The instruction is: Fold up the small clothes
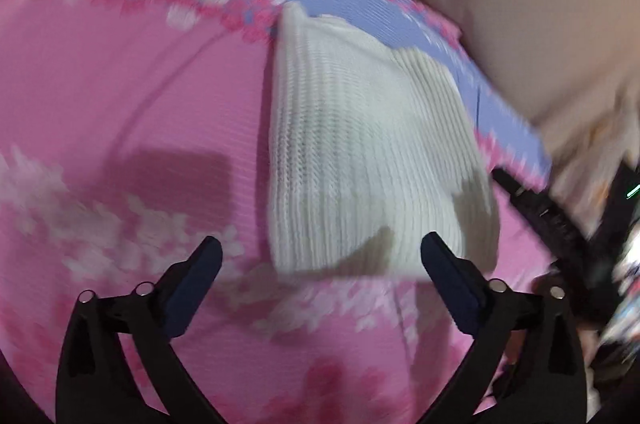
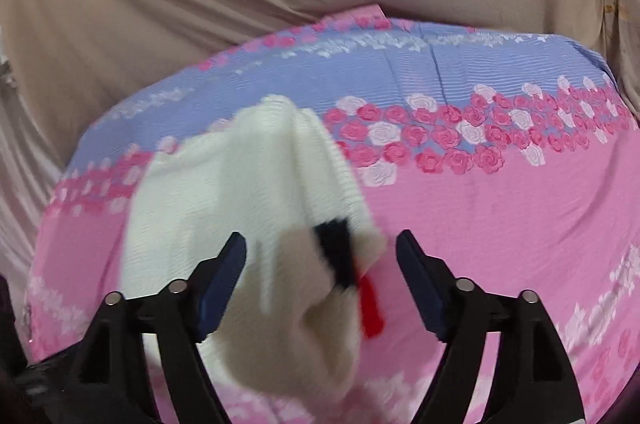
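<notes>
Though blurred, white knit garment (image 2: 240, 191) on floral sheet (image 2: 500, 203), edges cut off

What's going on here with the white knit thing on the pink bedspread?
A person is folding a small white knit garment on a pink and blue rose-print bedspread, with a handheld tool in each hand. Both the left tool and the right tool are open, with nothing gripped. The garment lies loose on the spread, with a red tag showing at its near edge.
</notes>
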Tool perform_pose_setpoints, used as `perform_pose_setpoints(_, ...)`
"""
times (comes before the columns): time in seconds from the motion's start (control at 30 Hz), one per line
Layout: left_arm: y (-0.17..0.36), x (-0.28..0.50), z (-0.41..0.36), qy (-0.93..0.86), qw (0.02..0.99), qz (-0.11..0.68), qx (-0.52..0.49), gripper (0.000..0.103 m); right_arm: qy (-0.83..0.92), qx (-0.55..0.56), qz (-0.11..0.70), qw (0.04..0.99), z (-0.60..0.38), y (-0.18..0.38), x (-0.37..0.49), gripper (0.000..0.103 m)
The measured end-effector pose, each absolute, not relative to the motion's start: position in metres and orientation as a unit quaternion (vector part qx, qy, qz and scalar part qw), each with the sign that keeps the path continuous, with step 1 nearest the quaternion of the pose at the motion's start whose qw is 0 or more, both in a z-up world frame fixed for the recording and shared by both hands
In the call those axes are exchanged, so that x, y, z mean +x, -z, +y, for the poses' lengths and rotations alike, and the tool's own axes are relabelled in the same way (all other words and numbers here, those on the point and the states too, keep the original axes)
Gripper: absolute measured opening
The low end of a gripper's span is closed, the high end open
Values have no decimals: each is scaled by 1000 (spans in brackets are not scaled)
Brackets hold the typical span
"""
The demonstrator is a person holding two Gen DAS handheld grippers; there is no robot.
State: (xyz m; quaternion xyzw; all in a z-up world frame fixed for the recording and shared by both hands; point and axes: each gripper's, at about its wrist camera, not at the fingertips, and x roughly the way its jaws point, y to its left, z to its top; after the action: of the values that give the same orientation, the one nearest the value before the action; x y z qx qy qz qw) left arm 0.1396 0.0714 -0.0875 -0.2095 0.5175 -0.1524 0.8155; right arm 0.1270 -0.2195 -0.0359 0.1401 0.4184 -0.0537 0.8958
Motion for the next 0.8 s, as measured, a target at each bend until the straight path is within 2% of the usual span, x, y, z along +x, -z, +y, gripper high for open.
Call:
perform_pose_setpoints(0.07, 112, 155, 71, 144, 789, 548, -238, 97, 32, 161, 465, 870, -230, 62, 152, 80)
perform_pose_setpoints(0.1, 120, 160, 71, 150, 779, 555, -250, 97, 7, 195, 487, 851, -234, 80, 161, 75)
perform_pose_setpoints(0.13, 121, 162, 70, 154, 785, 546, -250, 90, -3, 219, 492, 843, -237, 89, 163, 69)
perform_pose_setpoints(0.2, 110, 174, 56, 201, 788, 544, -208, 62, -22, 260, 481, 837, -238, 90, 161, 43)
perform_pose_setpoints(0.23, 103, 177, 54, 200, 790, 546, -194, 56, -20, 276, 472, 837, -238, 82, 157, 40)
perform_pose_setpoints(0.3, 75, 183, 57, 214, 807, 523, -174, 53, -39, 308, 432, 847, -235, 58, 141, 35)
perform_pose_setpoints(0.4, 34, 189, 66, 220, 841, 480, -117, 54, -48, 356, 390, 848, -230, 37, 114, 35)
perform_pose_setpoints(0.43, 32, 190, 68, 218, 844, 478, -107, 57, -40, 372, 388, 843, -227, 41, 106, 36)
perform_pose_setpoints(0.5, 47, 193, 70, 197, 844, 491, -84, 58, -9, 338, 415, 845, -219, 65, 106, 44)
perform_pose_setpoints(0.53, 66, 194, 67, 165, 845, 505, -58, 56, 29, 277, 459, 844, -211, 87, 112, 45)
perform_pose_setpoints(0.57, 76, 195, 66, 148, 843, 516, -43, 59, 37, 261, 463, 846, -209, 93, 113, 50)
perform_pose_setpoints(0.67, 77, 178, 82, 125, 857, 495, -69, 67, 45, 245, 433, 866, -209, 63, 98, 50)
perform_pose_setpoints(0.73, 73, 171, 82, 116, 862, 490, -62, 68, 46, 210, 407, 888, -204, 36, 86, 51)
perform_pose_setpoints(0.8, 70, 164, 78, 107, 868, 483, -47, 68, 25, 204, 411, 888, -198, 31, 87, 54)
